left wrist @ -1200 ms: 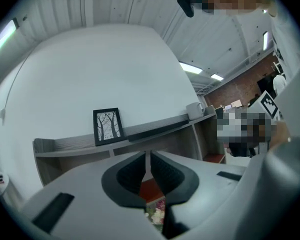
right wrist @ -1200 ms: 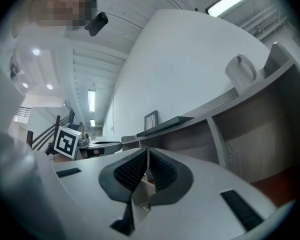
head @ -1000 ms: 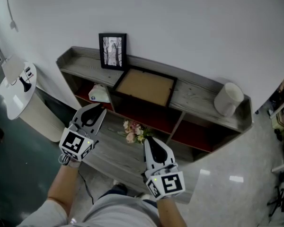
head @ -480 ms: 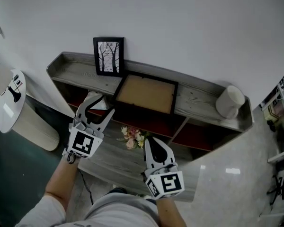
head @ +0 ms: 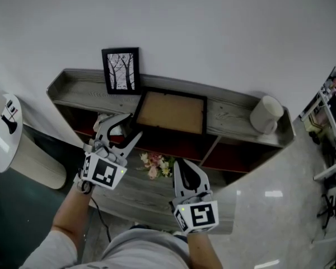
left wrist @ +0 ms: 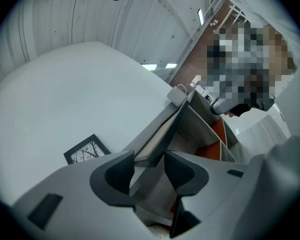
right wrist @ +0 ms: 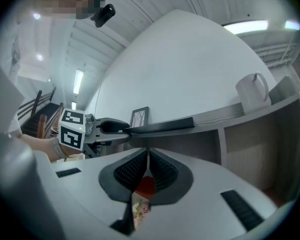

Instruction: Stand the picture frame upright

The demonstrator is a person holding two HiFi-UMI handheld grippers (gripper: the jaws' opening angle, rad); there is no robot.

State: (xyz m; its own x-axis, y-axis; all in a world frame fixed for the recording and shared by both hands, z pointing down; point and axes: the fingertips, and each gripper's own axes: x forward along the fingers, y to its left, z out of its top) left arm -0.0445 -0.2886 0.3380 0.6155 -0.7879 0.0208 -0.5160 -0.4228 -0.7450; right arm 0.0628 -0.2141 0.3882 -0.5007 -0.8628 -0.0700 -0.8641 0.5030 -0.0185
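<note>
Two frames sat on top of the grey shelf (head: 229, 112), against a white wall. The small frame (head: 121, 70) stood upright at the left end, its picture of bare trees facing us. The big frame (head: 171, 112) lay flat just to the right of it, brown backing up, and its front edge reached the shelf's front lip. It was not yet upright. A white mug (head: 267, 115) stood at the right end of the top, well apart from the big frame.

We held the left tongs (head: 133, 126) at the big frame's near left corner. Their jaws were opening and already stood wide. In the left gripper view the dark corner of the frame lay in the gap between them, one jaw to either side, and it was not clamped. The right gripper view showed the same corner from the side, with one jaw above the frame's edge and one below.

We held the right tongs (head: 185, 164) lower and nearer to us, in front of the shelf's lower level and well apart from the big frame. Their jaws were pressed together with nothing between them. Some pink and white flowers (head: 155, 163) lay on the lower level, just beyond their tips.
</note>
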